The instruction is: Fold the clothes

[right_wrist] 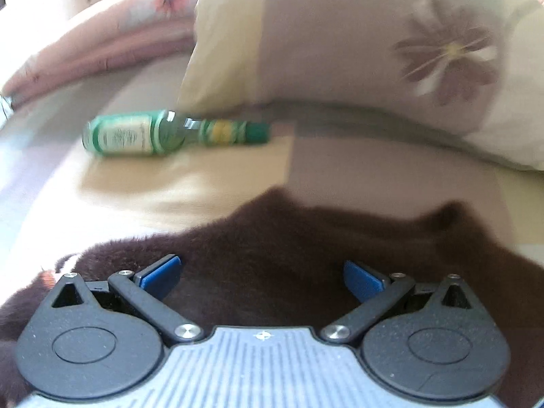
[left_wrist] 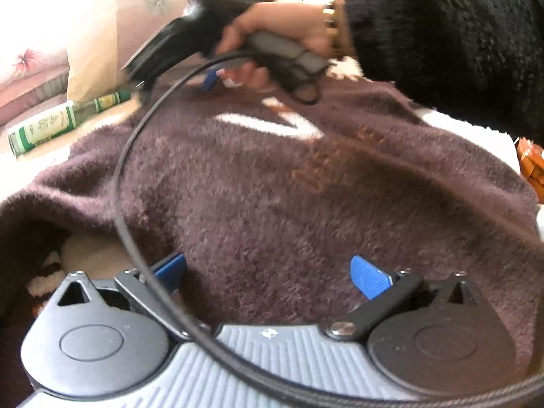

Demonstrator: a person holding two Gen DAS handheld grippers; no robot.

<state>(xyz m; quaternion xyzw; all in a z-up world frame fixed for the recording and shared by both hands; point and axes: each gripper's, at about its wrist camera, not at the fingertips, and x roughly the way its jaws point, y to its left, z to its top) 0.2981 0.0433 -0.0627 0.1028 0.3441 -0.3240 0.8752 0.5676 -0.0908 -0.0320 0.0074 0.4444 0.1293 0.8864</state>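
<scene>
A fuzzy dark brown sweater (left_wrist: 258,183) lies spread on the bed, with faint gold lettering near its middle. My left gripper (left_wrist: 268,275) hovers over its near part, blue pads wide apart and nothing between them. In the left wrist view a hand in a black fluffy sleeve holds the right gripper (left_wrist: 210,80) at the sweater's far edge; it is blurred there. In the right wrist view my right gripper (right_wrist: 261,277) stands open above the sweater's edge (right_wrist: 289,244), with nothing in its jaws.
A green glass bottle (right_wrist: 170,134) lies on its side on the bedsheet beyond the sweater, also visible as the bottle (left_wrist: 64,122) at the left. A floral pillow (right_wrist: 374,51) and a pink folded blanket (right_wrist: 102,44) sit behind it. A black cable (left_wrist: 125,156) loops across the left view.
</scene>
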